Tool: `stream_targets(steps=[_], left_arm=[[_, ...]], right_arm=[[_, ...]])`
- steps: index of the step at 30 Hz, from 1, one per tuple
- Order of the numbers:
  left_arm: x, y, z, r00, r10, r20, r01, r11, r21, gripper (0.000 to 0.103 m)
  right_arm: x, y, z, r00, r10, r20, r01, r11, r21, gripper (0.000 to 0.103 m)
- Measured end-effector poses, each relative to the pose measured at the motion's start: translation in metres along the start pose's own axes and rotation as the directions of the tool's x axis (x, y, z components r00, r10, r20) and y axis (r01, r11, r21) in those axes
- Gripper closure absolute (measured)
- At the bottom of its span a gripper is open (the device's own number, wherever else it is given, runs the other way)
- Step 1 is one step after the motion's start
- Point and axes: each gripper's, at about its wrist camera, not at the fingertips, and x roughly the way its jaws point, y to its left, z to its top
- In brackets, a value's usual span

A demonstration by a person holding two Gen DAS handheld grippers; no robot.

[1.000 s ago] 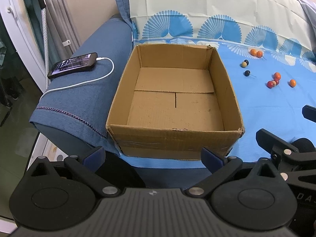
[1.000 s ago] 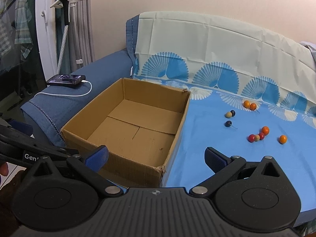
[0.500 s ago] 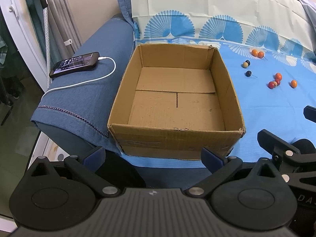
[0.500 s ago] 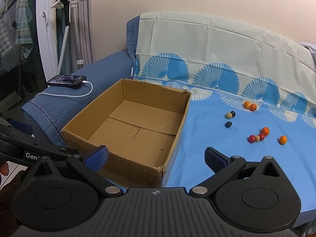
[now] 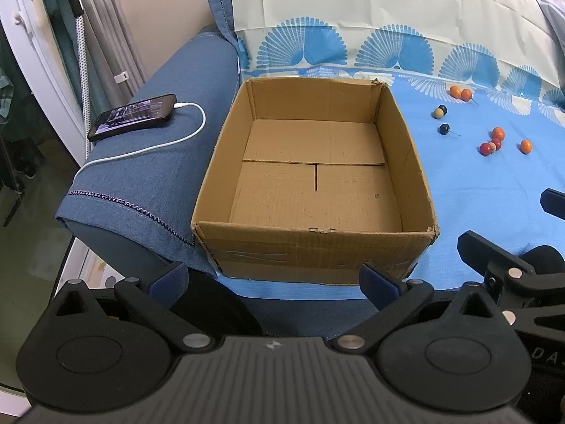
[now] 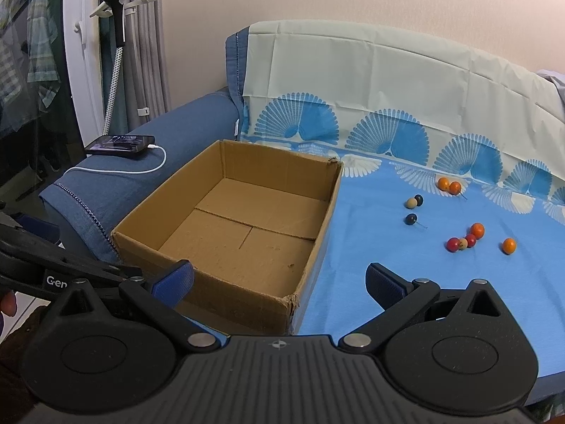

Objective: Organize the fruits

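Note:
An empty cardboard box (image 5: 314, 247) (image 6: 219, 282) stands open on the blue sheet. Several small round fruits lie to its right: two orange ones (image 6: 448, 185) at the back, a beige and a dark one (image 6: 414, 202), a dark one with a stem (image 6: 411, 219), a red and orange cluster (image 6: 464, 240) (image 5: 492, 143), and a lone orange one (image 6: 509, 245) (image 5: 525, 146). My left gripper (image 5: 273, 281) is open in front of the box's near wall. My right gripper (image 6: 279, 279) is open over the box's near right corner, well short of the fruits.
A phone (image 5: 132, 116) on a white charging cable (image 5: 169, 141) lies on the blue sofa arm (image 5: 148, 176) left of the box. A pale cloth with blue fans (image 6: 388, 106) covers the sofa back. A garment steamer stand (image 6: 116, 35) and curtains are at the far left.
Both views have shifted very slightly; the box sits a touch further right in the left wrist view. Nothing was taken hold of and both grippers stay open.

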Motion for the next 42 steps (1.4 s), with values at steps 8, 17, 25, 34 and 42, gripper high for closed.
stream_targets(steps=[8,17,25,34,42], left_arm=[[0.002,-0.006,0.000,1.000,0.013,-0.011,-0.012,1.000,0.013,0.000],[0.015,-0.027,0.016,0.999,-0.001,-0.053,0.004,0.998,0.061,0.000],[0.030,-0.086,0.062,0.990,-0.132,-0.043,0.136,0.984,0.118,0.000],[0.099,-0.204,0.139,0.973,-0.219,-0.075,0.230,0.950,0.213,0.000],[0.219,-0.289,0.207,0.940,-0.311,-0.143,0.331,0.931,0.155,0.000]], right_arm=[[0.005,-0.006,-0.001,1.000,0.004,-0.019,-0.004,1.000,0.010,0.001],[0.014,-0.044,-0.007,0.999,-0.035,0.026,0.031,0.988,0.153,0.001],[0.026,-0.127,-0.015,0.977,-0.208,0.040,0.188,0.938,0.290,0.001],[0.066,-0.255,-0.016,0.898,-0.438,-0.038,0.418,0.823,0.384,0.001],[0.157,-0.400,-0.013,0.824,-0.557,-0.100,0.537,0.714,0.450,0.001]])
